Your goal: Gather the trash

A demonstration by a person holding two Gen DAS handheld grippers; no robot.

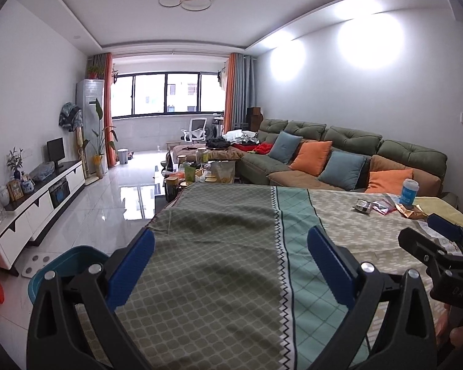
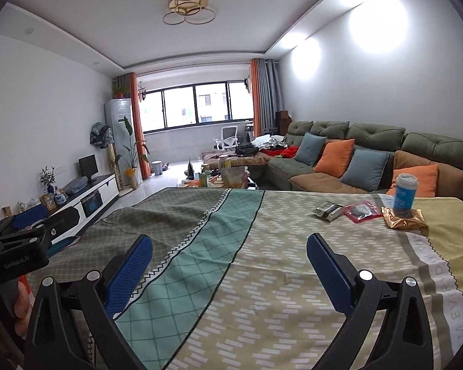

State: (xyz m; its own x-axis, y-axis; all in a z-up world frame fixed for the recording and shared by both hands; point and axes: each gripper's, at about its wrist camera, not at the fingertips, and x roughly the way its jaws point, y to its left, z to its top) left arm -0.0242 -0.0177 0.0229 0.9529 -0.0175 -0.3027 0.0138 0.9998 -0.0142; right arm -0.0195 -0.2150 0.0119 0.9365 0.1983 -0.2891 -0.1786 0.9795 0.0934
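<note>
Several pieces of trash lie on the cloth-covered table [image 2: 262, 262] at its far right: a silver-black wrapper [image 2: 328, 209], a red packet [image 2: 362, 211], a gold foil wrapper [image 2: 404, 219] and a blue cup [image 2: 405, 191] standing on it. They also show in the left wrist view, far right: the wrapper [image 1: 363, 206] and the cup [image 1: 410, 191]. A teal bin [image 1: 66, 266] stands on the floor by the table's left edge. My left gripper [image 1: 231, 246] is open and empty over the table's left part. My right gripper [image 2: 230, 252] is open and empty, well short of the trash.
A green sofa [image 2: 370, 154] with orange and blue cushions stands behind the table on the right. A cluttered low table [image 1: 200, 172] lies beyond the far edge. A white TV cabinet [image 1: 40, 203] runs along the left wall. Glossy tiled floor [image 1: 114, 200] lies between.
</note>
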